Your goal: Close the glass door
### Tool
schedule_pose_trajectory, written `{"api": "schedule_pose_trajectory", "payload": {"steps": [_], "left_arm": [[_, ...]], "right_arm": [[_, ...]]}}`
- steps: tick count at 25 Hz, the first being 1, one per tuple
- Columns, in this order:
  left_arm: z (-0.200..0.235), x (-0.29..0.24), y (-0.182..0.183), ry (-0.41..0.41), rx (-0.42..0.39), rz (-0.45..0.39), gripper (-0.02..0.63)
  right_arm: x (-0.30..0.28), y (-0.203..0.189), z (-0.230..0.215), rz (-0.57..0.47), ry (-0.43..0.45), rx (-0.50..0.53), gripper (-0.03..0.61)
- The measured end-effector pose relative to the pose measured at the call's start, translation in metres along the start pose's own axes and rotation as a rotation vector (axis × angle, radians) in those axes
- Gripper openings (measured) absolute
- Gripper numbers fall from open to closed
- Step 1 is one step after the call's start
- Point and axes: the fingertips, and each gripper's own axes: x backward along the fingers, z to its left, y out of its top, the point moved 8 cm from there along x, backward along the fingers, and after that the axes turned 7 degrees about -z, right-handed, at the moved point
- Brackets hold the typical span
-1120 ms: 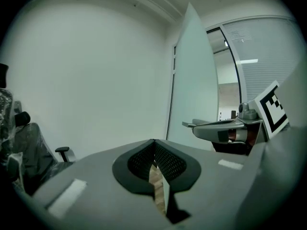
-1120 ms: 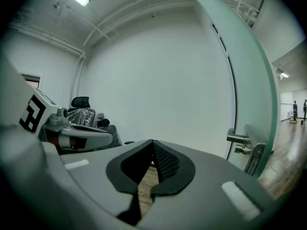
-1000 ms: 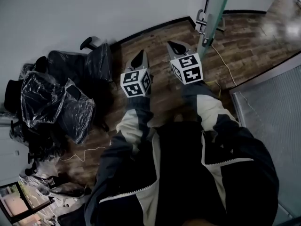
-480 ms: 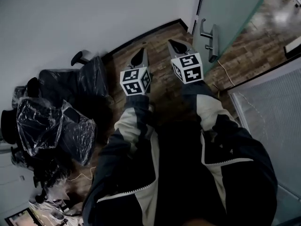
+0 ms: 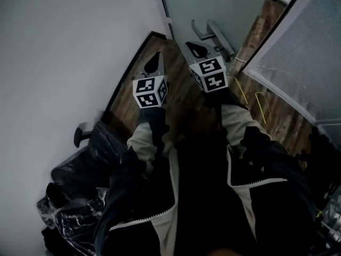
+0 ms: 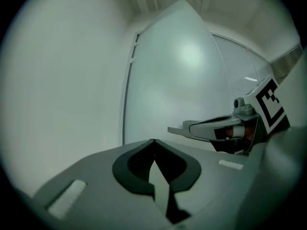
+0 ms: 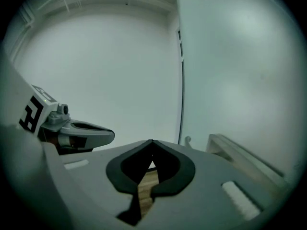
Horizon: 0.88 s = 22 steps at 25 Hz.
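The frosted glass door (image 5: pixel 224 4) stands ahead at the top of the head view, its metal lever handle (image 5: pixel 212 35) facing me. My right gripper (image 5: pixel 196 49) is shut and empty, its tip just short of the handle and to its left. My left gripper (image 5: pixel 153 62) is shut and empty too, near the dark skirting at the foot of the wall. In the left gripper view the door (image 6: pixel 177 71) fills the middle and the right gripper (image 6: pixel 211 129) juts in from the right. In the right gripper view the door (image 7: pixel 240 71) and handle (image 7: pixel 242 158) are at right, the left gripper (image 7: pixel 84 134) at left.
A white wall (image 5: pixel 64 47) runs along the left. Office chairs wrapped in plastic (image 5: pixel 80 196) crowd the lower left. A frosted partition (image 5: pixel 306 52) stands at right, and a yellow cable (image 5: pixel 250 97) lies on the wood floor (image 5: pixel 133 97).
The view has swung round: the door and handle now stand straight ahead and closer to the right gripper. The chairs have slid to the lower left. Both grippers stay shut.
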Motion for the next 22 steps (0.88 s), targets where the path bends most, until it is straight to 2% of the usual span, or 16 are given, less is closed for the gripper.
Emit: {"api": "schedule_pose_trajectory", "payload": {"steps": [3, 7, 11, 15, 18, 22], "left_arm": [[-0.016, -0.028, -0.001, -0.120, 0.013, 0.015, 0.003], [-0.043, -0.058, -0.003, -0.229, 0.026, 0.031, 0.003], [-0.059, -0.072, -0.001, -0.298, 0.038, 0.027, 0.003], [-0.059, -0.077, 0.001, -0.326, 0.039, 0.022, 0.003], [-0.055, -0.077, 0.000, -0.331, 0.041, 0.017, 0.003], [-0.051, -0.075, -0.002, -0.338, 0.050, 0.017, 0.003]], "right_arm": [[0.017, -0.004, -0.018, 0.007, -0.107, 0.016, 0.005], [0.039, -0.009, -0.040, 0.018, -0.215, 0.019, 0.005], [0.048, -0.004, -0.045, 0.037, -0.250, 0.034, 0.005], [0.043, -0.002, -0.041, 0.060, -0.256, 0.056, 0.005], [0.035, 0.002, -0.031, 0.086, -0.242, 0.140, 0.005], [0.025, 0.007, -0.023, 0.181, -0.246, 0.346, 0.006]]}}
